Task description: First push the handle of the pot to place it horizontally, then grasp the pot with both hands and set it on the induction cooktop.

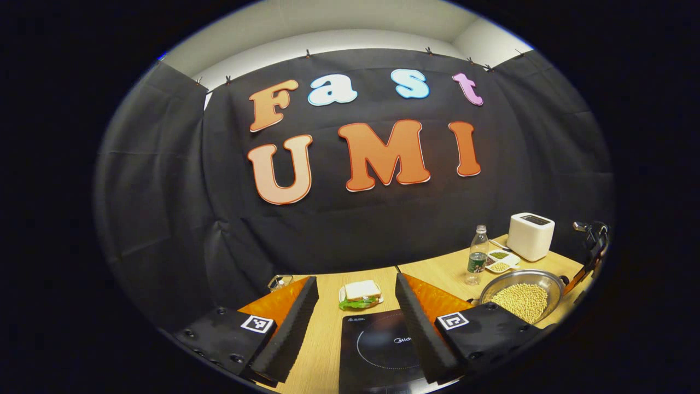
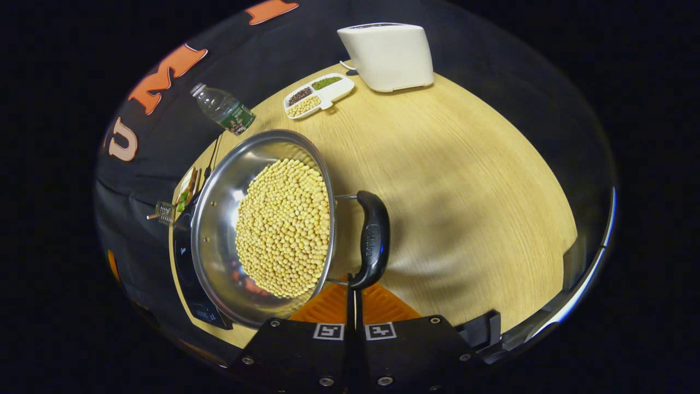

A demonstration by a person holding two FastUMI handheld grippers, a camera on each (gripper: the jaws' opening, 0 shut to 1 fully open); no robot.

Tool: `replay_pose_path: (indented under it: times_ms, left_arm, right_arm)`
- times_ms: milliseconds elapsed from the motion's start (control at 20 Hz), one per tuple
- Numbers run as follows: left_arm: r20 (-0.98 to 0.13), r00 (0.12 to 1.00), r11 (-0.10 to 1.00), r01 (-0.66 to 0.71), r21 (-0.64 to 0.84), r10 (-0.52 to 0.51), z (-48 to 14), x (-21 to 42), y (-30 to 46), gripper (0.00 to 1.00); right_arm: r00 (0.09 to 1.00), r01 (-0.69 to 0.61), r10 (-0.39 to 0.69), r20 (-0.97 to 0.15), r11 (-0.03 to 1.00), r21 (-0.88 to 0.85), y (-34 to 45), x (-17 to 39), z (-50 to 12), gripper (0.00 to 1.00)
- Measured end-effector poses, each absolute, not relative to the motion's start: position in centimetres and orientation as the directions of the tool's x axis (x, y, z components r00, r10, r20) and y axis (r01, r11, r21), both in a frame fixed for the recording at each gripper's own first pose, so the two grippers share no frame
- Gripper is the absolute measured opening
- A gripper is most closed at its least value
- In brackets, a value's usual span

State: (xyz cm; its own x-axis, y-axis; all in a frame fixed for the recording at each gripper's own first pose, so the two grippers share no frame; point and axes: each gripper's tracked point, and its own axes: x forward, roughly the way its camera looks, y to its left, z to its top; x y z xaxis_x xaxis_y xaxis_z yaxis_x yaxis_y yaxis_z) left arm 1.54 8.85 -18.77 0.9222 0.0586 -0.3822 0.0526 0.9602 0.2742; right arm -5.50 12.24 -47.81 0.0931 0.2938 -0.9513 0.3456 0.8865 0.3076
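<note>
gripper (image 2: pixel 354 293) closed, tips at pot handle (image 2: pixel 373 241)

Shiny metal pot (image 2: pixel 219 230), wood-grain table (image 2: pixel 448 180)

The left tongs (image 1: pixel 355 312) stand wide apart above the induction cooktop (image 1: pixel 377 350), the bean-filled pot (image 1: pixel 522 295) to their right.
</note>
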Motion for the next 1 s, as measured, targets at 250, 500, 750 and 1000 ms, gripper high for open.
replay_pose_path:
  times_ms: [250,500,750,1000]
  left_arm:
    - [-0.452,0.892,0.964,0.105,0.243,0.017,-21.9,1.9,7.0,0.93]
    - [-0.549,0.834,0.967,0.182,0.180,-0.055,-26.5,2.1,3.2,0.94]
    - [-0.699,0.695,0.961,0.272,0.038,-0.169,-33.2,1.3,-3.0,0.94]
    - [-0.818,0.532,0.955,0.290,-0.064,-0.216,-39.1,0.0,-7.4,0.94]
  right_arm:
    - [0.109,0.359,0.272,-0.956,0.886,0.293,11.2,-2.7,-49.0,0.00]
    - [0.124,0.379,0.243,-0.962,0.885,0.272,10.4,-0.6,-49.8,0.00]
    - [0.146,0.377,0.209,-0.967,0.892,0.249,10.1,1.7,-50.6,0.00]
    - [0.193,0.352,0.230,-0.954,0.891,0.286,10.1,2.8,-49.7,0.00]
